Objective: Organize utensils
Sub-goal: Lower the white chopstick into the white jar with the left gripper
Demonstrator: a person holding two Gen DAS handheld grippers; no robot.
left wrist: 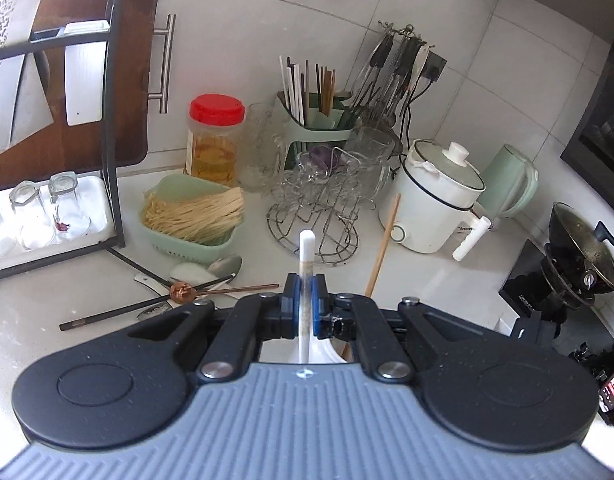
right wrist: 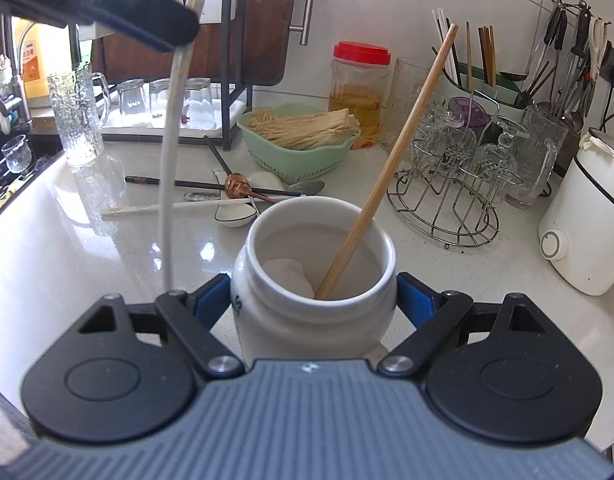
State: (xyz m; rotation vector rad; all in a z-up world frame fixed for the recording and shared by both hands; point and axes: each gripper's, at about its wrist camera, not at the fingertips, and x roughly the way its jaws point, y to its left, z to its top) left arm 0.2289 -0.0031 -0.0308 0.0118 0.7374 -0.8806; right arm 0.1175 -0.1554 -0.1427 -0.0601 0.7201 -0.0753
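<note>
My left gripper is shut on a long white chopstick, whose tip sticks out past the blue pads. In the right wrist view that chopstick hangs steeply, left of the jar, lower end near my right gripper's left finger. My right gripper is shut on a white ceramic jar that stands on the counter. A wooden chopstick leans in the jar, and something white lies at its bottom. Behind the jar lie black chopsticks, a copper spoon, a white chopstick, a white ceramic spoon and a metal spoon.
A green basket of noodles sits behind the loose utensils. A wire rack of glasses and a white cooker stand to the right. A green holder with chopsticks is at the wall. A black shelf with upturned glasses stands left.
</note>
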